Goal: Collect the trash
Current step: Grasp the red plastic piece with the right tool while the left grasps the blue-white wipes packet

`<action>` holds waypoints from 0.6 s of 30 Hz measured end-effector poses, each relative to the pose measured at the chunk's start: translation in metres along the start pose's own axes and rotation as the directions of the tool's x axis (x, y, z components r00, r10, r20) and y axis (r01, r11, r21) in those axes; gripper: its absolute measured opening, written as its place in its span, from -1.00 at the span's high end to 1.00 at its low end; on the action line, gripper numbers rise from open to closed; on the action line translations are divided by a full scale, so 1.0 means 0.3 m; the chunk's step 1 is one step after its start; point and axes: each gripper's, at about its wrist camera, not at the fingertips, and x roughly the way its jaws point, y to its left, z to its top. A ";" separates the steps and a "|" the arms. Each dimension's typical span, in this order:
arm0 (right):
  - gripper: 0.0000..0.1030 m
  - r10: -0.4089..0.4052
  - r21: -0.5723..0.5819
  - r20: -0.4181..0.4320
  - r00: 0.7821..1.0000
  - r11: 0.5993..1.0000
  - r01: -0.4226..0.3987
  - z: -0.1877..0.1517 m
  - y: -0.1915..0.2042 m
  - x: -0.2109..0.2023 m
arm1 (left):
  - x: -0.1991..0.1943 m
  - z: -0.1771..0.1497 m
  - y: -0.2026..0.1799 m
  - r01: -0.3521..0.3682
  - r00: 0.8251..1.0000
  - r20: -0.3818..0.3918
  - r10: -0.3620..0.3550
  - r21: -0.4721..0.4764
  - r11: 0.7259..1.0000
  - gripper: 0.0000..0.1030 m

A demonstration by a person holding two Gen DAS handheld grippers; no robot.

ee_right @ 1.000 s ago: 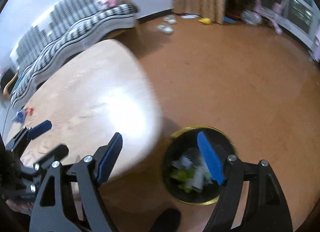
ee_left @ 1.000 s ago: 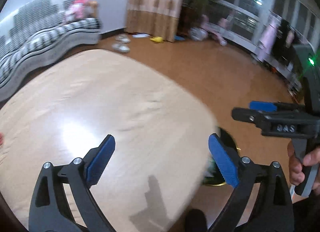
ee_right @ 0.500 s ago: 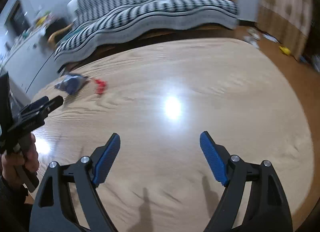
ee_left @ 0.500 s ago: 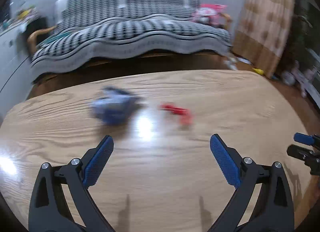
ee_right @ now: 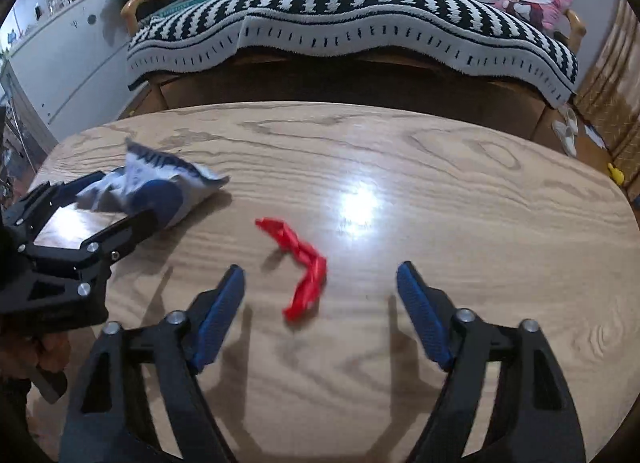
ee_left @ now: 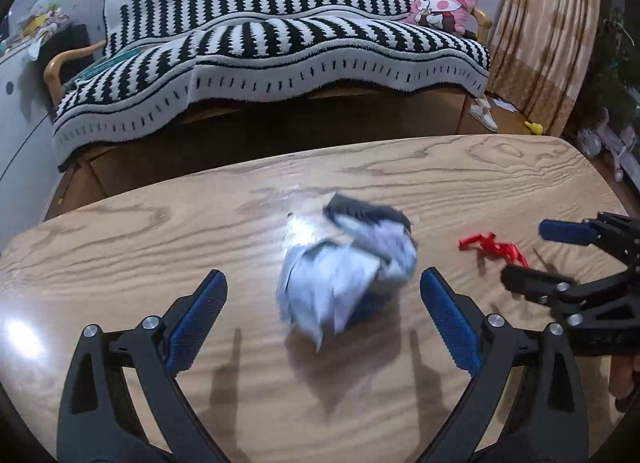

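Note:
A crumpled blue-and-white bag [ee_left: 348, 271] lies on the wooden table [ee_left: 120, 247]. My left gripper [ee_left: 324, 323] is open, its blue pads on either side of the bag's near end, not touching. The bag also shows in the right wrist view [ee_right: 156, 191]. A twisted red wrapper [ee_right: 302, 267] lies on the table between the open pads of my right gripper [ee_right: 320, 319], just ahead of them. In the left wrist view the red wrapper [ee_left: 494, 247] lies to the right, beside the right gripper [ee_left: 536, 259]. The left gripper [ee_right: 100, 203] appears at left in the right wrist view.
A sofa with a black-and-white striped cover [ee_left: 260, 39] stands behind the table, with a pink cushion [ee_left: 444, 9] on it. Curtains [ee_left: 548, 23] hang at the right. White cabinets [ee_right: 60, 59] stand at the left. Slippers [ee_right: 566, 131] lie on the floor.
Both grippers have swung from the bin and floor back over the table and moved close to the trash. The bag now sits between the left pads, the red wrapper between the right pads.

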 end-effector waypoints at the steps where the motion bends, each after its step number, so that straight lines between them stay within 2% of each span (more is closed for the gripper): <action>1: -0.19 -0.004 -0.003 -0.005 1.000 1.000 0.004 0.005 0.003 0.016 | 0.016 0.008 0.000 -0.006 1.000 -0.005 0.006 0.001 1.000 -0.83; 2: -0.08 -0.010 -0.005 -0.014 1.000 1.000 0.010 0.010 0.008 0.034 | 0.029 0.014 -0.002 -0.011 1.000 -0.007 0.011 0.000 1.000 -0.83; 3: -0.04 -0.017 -0.009 -0.011 1.000 1.000 0.017 0.011 0.011 0.043 | 0.043 0.020 -0.006 -0.016 1.000 -0.003 0.016 0.000 1.000 -0.83; 4: 0.12 -0.035 -0.020 0.004 0.999 0.999 0.035 0.007 0.012 0.043 | 0.049 0.024 -0.008 -0.017 1.000 0.000 0.017 -0.001 1.000 -0.78; 5: 0.45 -0.038 -0.026 0.015 0.999 0.999 0.038 0.004 0.013 0.043 | 0.054 0.026 -0.008 -0.013 1.000 0.004 0.013 -0.005 1.000 -0.52; 6: 0.64 -0.031 -0.021 0.020 0.999 0.999 0.031 -0.001 0.009 0.039 | 0.057 0.023 -0.013 -0.005 1.000 0.001 0.005 -0.005 1.000 -0.35; 7: 0.66 -0.029 -0.015 0.019 0.999 0.999 0.029 -0.010 0.000 0.030 | 0.066 0.024 -0.021 -0.006 1.000 -0.015 0.006 -0.001 1.000 -0.02; 8: 0.68 -0.029 -0.009 0.016 0.999 1.000 0.029 -0.020 -0.009 0.022 | 0.065 0.024 -0.026 -0.016 1.000 -0.021 0.016 -0.001 1.000 0.02; 13: 0.68 -0.021 0.017 0.033 0.999 1.000 0.020 -0.101 -0.070 -0.084 | -0.001 -0.010 -0.068 -0.010 1.000 -0.007 0.010 -0.008 1.000 0.06; 18: 0.68 -0.033 0.074 0.060 0.998 0.997 0.029 -0.264 -0.191 -0.290 | -0.139 -0.065 -0.193 0.017 1.000 0.008 -0.017 0.025 1.000 0.07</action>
